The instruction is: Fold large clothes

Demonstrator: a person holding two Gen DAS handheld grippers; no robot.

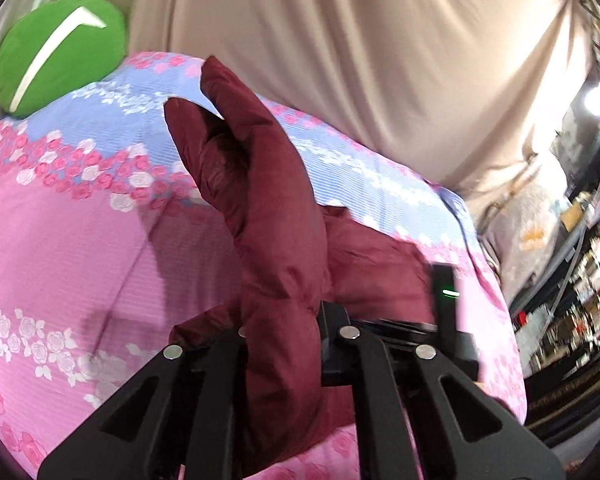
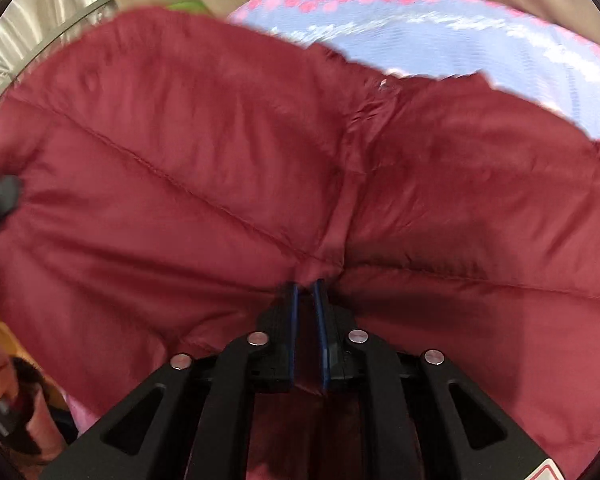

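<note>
Black gripper fingers fill the foreground of both views. Those of the right gripper (image 2: 306, 292), lined with blue pads (image 2: 320, 328), are clamped on a fold of the dark red quilted puffer jacket (image 2: 220, 184), which bulges across nearly its whole view. The left gripper (image 1: 284, 340) also pinches the jacket, a thick roll of it squeezed between its jaws, though the fingertips are buried in fabric, so exactly where it bites is unclear.

Judging by this, the step in hand is lifting the jacket off the pink and blue rose-printed bedspread (image 1: 60, 240) to spread or double it over. Next, both grips must travel together and lay it flat without the slippery padding sliding out.

Only the left view shows the raised sleeve-like section, the round green cushion (image 1: 60, 52) and the beige curtain (image 1: 340, 60). Only the right shows the quilting seams.
</note>
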